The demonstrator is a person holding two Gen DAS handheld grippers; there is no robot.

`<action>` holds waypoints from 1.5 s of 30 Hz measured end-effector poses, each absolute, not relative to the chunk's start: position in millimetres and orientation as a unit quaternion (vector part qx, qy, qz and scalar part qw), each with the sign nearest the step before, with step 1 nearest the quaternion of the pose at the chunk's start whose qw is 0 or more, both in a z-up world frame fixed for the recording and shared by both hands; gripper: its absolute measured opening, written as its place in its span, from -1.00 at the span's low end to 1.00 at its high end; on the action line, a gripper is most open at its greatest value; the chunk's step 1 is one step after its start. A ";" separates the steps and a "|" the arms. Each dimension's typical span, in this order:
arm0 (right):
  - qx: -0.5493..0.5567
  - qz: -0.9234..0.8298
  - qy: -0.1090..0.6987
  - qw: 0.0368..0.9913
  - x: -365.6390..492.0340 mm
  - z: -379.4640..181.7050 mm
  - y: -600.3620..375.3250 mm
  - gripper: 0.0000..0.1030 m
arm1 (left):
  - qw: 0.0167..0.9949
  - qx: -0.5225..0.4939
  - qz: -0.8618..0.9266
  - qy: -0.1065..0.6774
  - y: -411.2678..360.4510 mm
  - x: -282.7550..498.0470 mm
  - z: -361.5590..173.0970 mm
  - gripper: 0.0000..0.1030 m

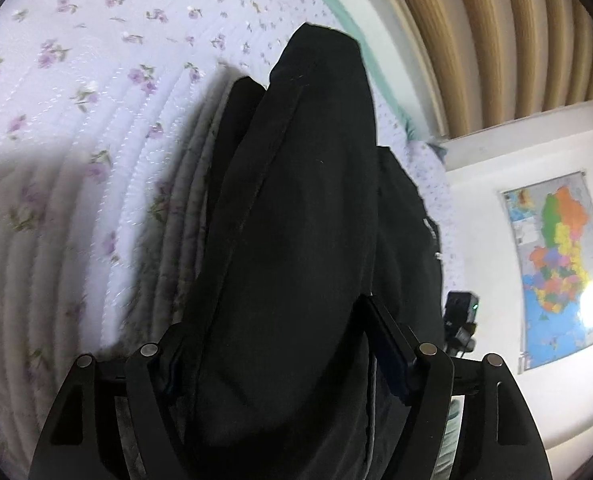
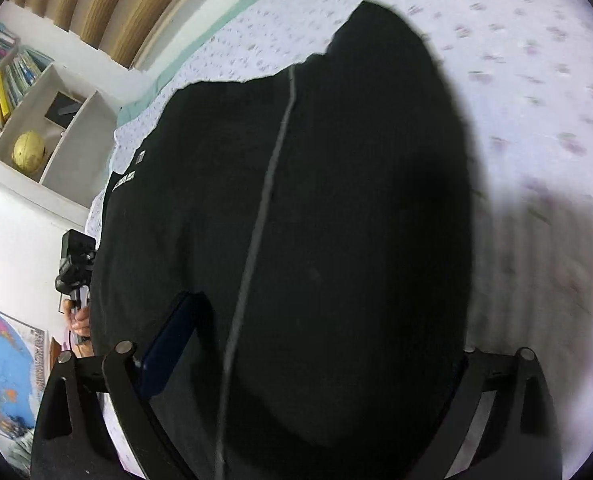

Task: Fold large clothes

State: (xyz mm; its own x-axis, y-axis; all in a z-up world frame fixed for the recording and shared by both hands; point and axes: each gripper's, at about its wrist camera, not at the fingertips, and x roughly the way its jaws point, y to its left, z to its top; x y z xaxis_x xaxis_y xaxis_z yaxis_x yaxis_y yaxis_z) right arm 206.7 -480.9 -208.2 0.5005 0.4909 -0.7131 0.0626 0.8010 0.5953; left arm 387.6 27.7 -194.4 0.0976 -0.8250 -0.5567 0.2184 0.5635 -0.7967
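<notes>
A large black garment (image 1: 296,220) hangs over my left gripper (image 1: 284,344), lifted above a bed with a lilac flowered quilt (image 1: 76,100). The cloth runs between the left fingers and hides their tips; the jaws are closed on it. In the right wrist view the same black garment (image 2: 316,220), with a grey seam down its middle, fills the frame and covers my right gripper (image 2: 296,360), which is also closed on it. One blue finger pad (image 2: 168,352) shows at the left. The other gripper (image 2: 74,260) and a hand show at the left edge.
The quilt (image 2: 536,120) spreads under the garment. A wooden slatted headboard (image 1: 496,40) stands behind the bed. A wall map (image 1: 556,260) hangs at the right. A white bookshelf with a globe (image 2: 28,148) stands beside the bed.
</notes>
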 end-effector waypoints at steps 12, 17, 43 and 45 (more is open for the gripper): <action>0.215 0.105 0.416 0.877 150.6 -127.0 -443.0 -0.35 | 0.748 -0.262 -0.408 0.453 24.6 306.0 -77.9 -0.36; 0.199 0.108 0.400 0.888 101.4 -79.9 -413.4 -0.37 | 0.754 -0.261 -0.421 0.432 43.1 249.3 -21.4 -0.36; 0.243 0.027 0.485 0.840 -4.5 -96.1 -440.3 -0.17 | 0.667 -0.340 -0.367 0.552 146.4 161.3 -181.6 -0.08; 0.238 0.012 0.490 0.839 -8.8 -103.0 -442.6 0.12 | 0.646 -0.379 -0.372 0.548 165.6 158.9 -195.7 -0.06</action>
State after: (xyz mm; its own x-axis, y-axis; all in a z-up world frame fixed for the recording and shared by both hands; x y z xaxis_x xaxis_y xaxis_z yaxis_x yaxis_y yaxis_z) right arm -8.8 -442.6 -103.0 0.5193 0.2529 -0.8163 0.2128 0.8868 0.4101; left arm 158.9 165.6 -195.7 0.1214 -0.8967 -0.4257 0.0646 0.4351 -0.8981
